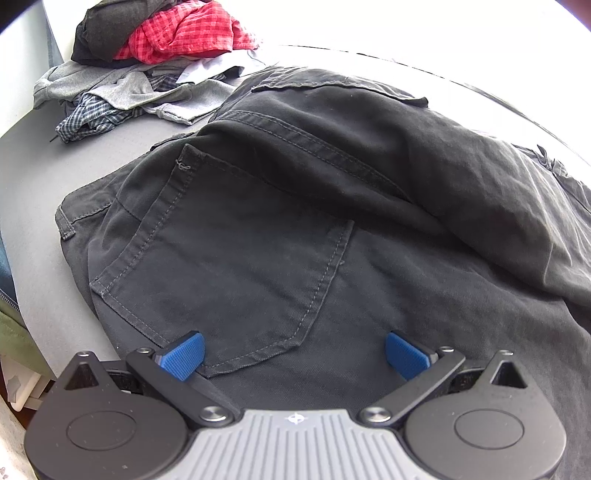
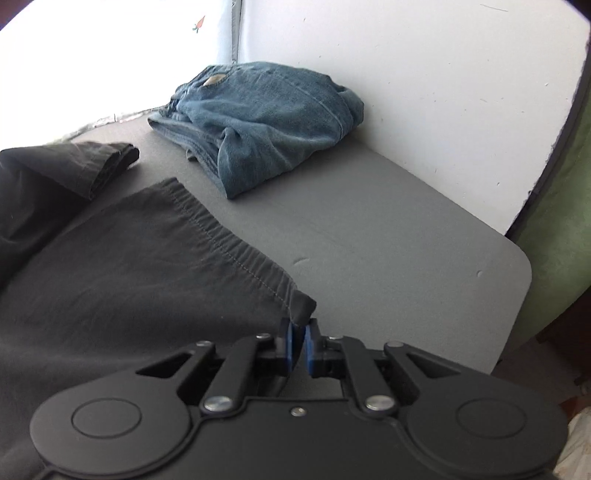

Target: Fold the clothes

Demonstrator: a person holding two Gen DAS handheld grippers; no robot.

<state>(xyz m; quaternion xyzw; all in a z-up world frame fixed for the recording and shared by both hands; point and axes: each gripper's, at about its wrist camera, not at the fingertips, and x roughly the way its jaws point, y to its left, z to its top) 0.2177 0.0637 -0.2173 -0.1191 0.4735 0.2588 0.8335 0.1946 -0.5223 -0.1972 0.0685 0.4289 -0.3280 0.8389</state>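
Right wrist view shows the right gripper (image 2: pixel 300 341) with its 2 blue pads (image 2: pixel 291 345) drawn almost together on the near corner of a trouser-leg hem (image 2: pixel 301 306). The stitched cuff runs away from the pads up and to the left. You have a pinch on that hem corner; nothing else sits between the pads.

The black trousers (image 1: pixel 295 229) lie spread on the grey table (image 2: pixel 388 236). Left wrist view covers the seat end: a back pocket (image 1: pixel 236 251) faces up, and 1 leg is already doubled over the body of the garment at the upper right. The left gripper (image 1: pixel 293 356) hangs just above the cloth below the pocket, jaws wide, holding nothing.

Step in hand, as judged from this layout: you are securing the cuff end in order to carry the leg over toward the waistband.

Next move calls for:
1. Confirm the pinch includes all layers of the hem, not only the top one.
2. Lift the cuff just clear of the table and draw it toward the pocket end.
3. Use the left gripper to pin or grip the seat so the garment does not slide.

The folded blue jeans (image 2: pixel 258 122) against the wall are well apart from the hem. The pile of unfolded clothes (image 1: pixel 155 62), with a red checked shirt (image 1: pixel 184 33) on it, lies beyond the waistband.
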